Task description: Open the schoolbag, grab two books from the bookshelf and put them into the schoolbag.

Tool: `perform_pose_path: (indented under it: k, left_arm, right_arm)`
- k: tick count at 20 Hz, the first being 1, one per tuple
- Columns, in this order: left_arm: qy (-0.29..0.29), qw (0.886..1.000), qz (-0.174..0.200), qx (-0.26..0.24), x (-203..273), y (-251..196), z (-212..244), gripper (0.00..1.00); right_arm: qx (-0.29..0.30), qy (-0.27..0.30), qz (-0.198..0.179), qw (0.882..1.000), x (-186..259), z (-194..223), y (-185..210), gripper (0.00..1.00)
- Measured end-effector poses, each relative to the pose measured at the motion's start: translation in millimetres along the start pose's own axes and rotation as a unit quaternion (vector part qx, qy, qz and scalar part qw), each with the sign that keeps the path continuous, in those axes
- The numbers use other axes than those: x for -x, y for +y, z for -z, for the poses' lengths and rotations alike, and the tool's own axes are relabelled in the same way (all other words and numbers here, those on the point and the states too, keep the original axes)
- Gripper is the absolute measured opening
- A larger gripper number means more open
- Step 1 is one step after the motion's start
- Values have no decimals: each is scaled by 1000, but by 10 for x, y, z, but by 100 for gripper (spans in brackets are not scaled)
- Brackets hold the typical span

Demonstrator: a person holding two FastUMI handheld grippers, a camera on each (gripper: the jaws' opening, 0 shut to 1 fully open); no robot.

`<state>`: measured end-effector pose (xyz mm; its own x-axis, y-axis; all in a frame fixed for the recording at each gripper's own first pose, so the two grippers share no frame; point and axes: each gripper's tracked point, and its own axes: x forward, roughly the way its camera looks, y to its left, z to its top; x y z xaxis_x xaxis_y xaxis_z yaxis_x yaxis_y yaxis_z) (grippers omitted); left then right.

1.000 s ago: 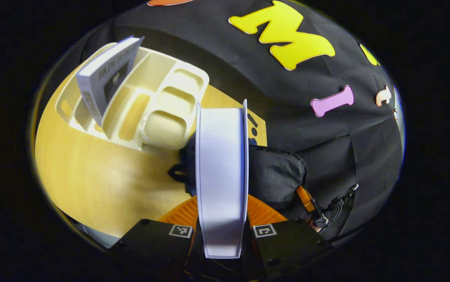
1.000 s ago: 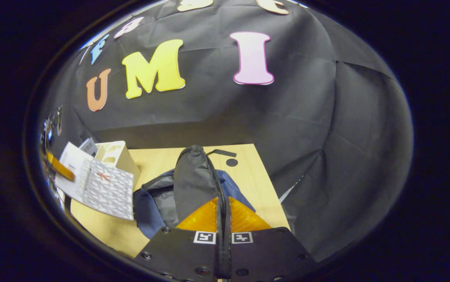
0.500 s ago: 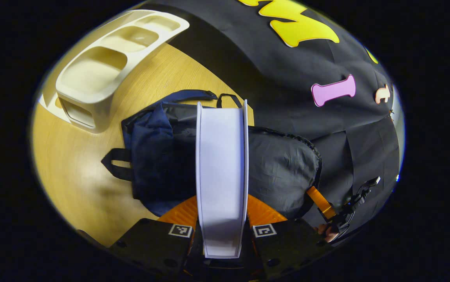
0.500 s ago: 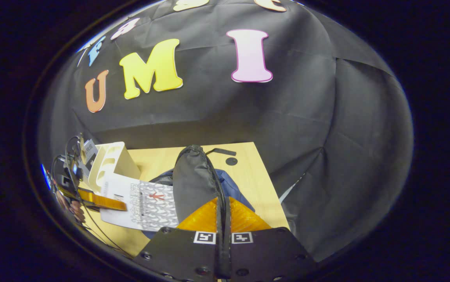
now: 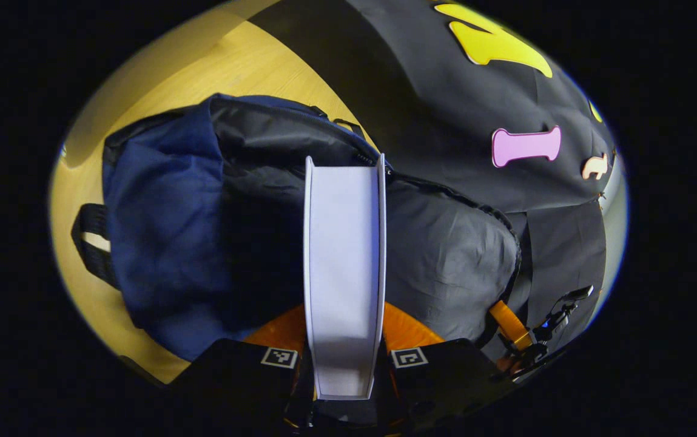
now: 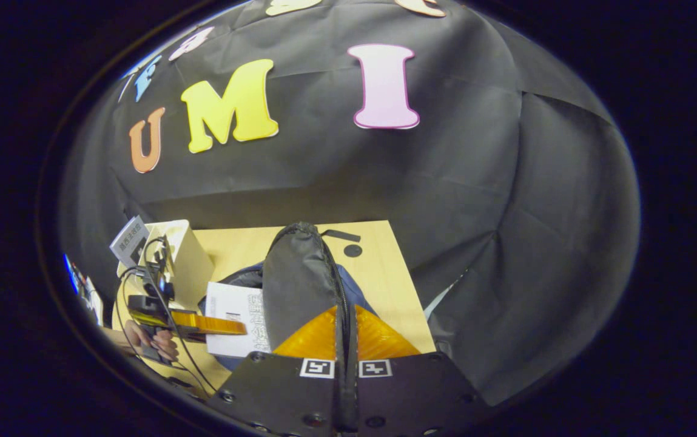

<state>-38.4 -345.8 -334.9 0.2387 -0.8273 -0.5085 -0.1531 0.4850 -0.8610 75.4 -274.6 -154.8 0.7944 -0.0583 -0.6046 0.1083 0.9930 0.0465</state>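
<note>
In the left gripper view my left gripper is shut on a white book, held edge-on over the open mouth of the blue and black schoolbag. In the right gripper view my right gripper is shut on the zipper edge of the bag's black flap and holds it up. The same book shows there, its right part hidden behind the flap. A person's hand holds the left gripper on it. A second book stands in the cream bookshelf.
The schoolbag lies on a light wooden table with the shelf at its left end. A black strap loop sticks out from the bag's side. Black cloth walls close in behind and to the right of the table.
My left gripper has carried the white book away from the shelf and down over the bag's opening, and the bag now looms much closer. The right gripper has stayed put, holding the flap up.
</note>
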Motion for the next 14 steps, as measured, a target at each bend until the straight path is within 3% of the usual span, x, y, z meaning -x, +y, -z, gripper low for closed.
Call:
perform_pose_path:
  k: [4,5,7,8,10,11,12,13,14]
  left_arm:
    - [16,999,24,14,-193,30,56,42]
    - [19,999,26,15,-209,32,52,48]
    - [23,999,27,13,-211,73,41,36]
    - [24,999,18,12,-232,121,27,37]
    - [33,999,3,9,-245,230,53,55]
    - [37,999,-12,17,-247,292,50,58]
    - [46,998,-38,24,-256,380,72,75]
    - [70,994,-73,29,-244,517,130,67]
    - [79,993,-81,36,-204,557,150,80]
  right_arm:
    - [6,-2,-4,1000,-26,-47,72,0]
    - [6,-1,-5,1000,-33,-52,88,0]
    - [5,1,-9,1000,-52,-41,105,0]
    - [3,1,-11,1000,-57,-27,112,0]
    - [0,4,-13,1000,-72,-2,119,0]
    - [-2,4,-13,1000,-74,11,125,0]
    - [-3,5,-13,1000,-81,23,126,0]
    - [-3,4,-13,1000,-77,24,125,0]
    - [-2,5,-12,1000,-80,49,131,0]
